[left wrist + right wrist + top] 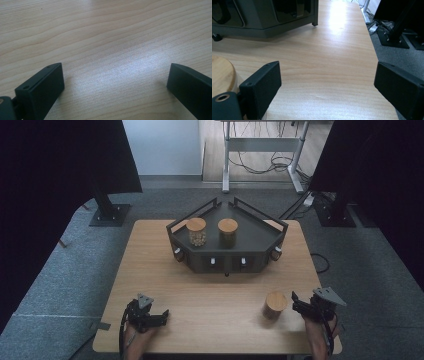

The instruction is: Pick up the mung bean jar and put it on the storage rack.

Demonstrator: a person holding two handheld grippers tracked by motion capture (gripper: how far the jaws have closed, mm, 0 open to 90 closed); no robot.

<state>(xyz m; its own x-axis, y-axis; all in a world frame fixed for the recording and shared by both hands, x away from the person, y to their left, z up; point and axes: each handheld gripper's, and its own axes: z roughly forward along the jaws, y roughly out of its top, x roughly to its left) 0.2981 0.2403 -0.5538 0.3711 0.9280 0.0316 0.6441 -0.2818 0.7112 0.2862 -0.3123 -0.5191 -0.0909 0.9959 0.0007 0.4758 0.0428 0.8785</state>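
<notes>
Now the right gripper (296, 301) sits at three o'clock of the jar (275, 304), jaws apart, perhaps just clear; left gripper (162, 316) gapes over bare table (210, 285).

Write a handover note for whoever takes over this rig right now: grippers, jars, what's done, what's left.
Left gripper: open, holding nothing, low over the table at its near left.
Right gripper: open, holding nothing, just right of the loose jar, not touching it as far as the high view shows.
Jars: two wooden-lidded jars, left jar and right jar, stand upright in the dark tray at the table's far middle. The loose jar stands on the table's near right.
Done: likely two jars placed in the tray.
Left: probably grasp the loose jar and set it in the tray.
</notes>
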